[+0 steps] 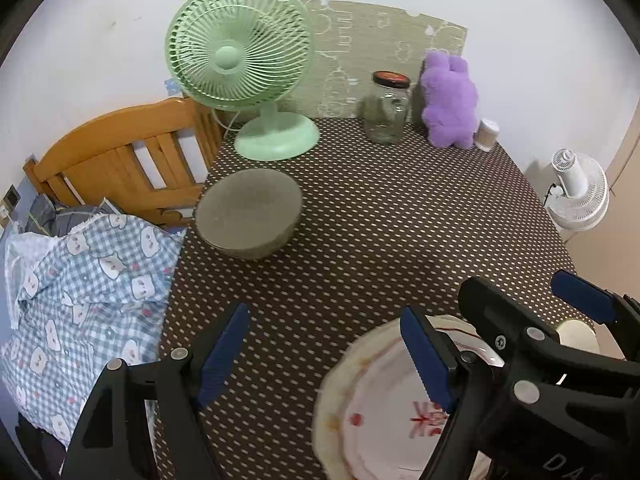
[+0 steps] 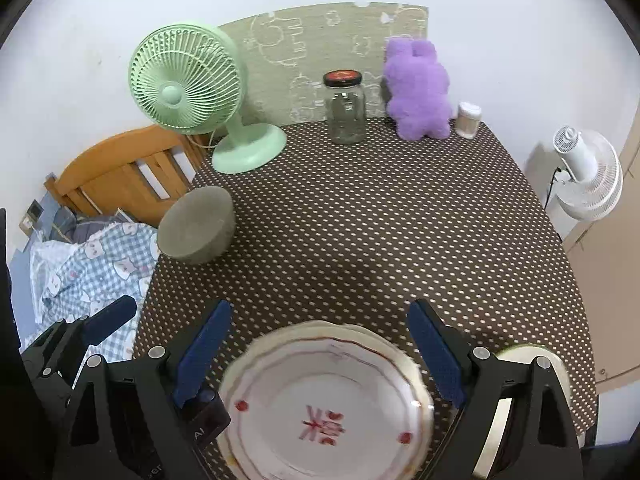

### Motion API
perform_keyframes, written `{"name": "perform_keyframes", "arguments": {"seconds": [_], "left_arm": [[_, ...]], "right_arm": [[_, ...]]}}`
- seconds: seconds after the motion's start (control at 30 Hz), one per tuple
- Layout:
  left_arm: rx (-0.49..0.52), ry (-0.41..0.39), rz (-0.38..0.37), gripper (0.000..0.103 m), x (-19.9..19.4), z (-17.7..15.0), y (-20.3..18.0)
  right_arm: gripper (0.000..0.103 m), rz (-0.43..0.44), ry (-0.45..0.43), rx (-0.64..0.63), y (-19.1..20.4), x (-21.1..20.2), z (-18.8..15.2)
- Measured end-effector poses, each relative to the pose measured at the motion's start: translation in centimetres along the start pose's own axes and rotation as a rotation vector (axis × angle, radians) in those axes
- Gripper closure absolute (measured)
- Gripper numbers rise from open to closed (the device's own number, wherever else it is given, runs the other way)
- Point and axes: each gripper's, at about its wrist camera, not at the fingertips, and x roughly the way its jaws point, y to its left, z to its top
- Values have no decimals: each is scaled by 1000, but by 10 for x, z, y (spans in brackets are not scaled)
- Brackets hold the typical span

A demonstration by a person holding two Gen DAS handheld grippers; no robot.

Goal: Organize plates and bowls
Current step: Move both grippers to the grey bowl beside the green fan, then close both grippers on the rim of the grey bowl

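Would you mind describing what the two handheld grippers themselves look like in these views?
The left gripper and the right gripper look alike: angular black plastic frames with round silver pivot pins, and two flat fingers each faced with a ribbed dark blue pad. Pale lettering runs along the black body, too partial to read. No cables, sleeves or hands are visible.

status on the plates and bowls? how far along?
Done: white plates with red markings sit stacked at the near table edge. In hand: nothing; the left tool and right tool are both open and empty, the right one straddling the stack without touching it. Left: the grey bowl at the table's left edge, apart from the stack, and a pale dish right of it.
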Motion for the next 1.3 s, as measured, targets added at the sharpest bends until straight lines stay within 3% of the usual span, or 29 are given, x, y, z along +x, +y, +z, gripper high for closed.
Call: {"name": "perform_keyframes", "arguments": {"seconds": [0.1,0.77,1.03,1.3], "left_arm": [[0,0,-15,23,6,6,16],[-50,-29,106,26,68,42,103],[-70,-42,118,29,92,56,125],[-83,-7,122,42,122,62,129]], "right_arm": [[11,12,-20,13,13,8,5],[11,-27,-7,-80,99,91,56],[11,-36,-19,-69,116,123,71],[12,-70,11,-68,118,157,79]]}}
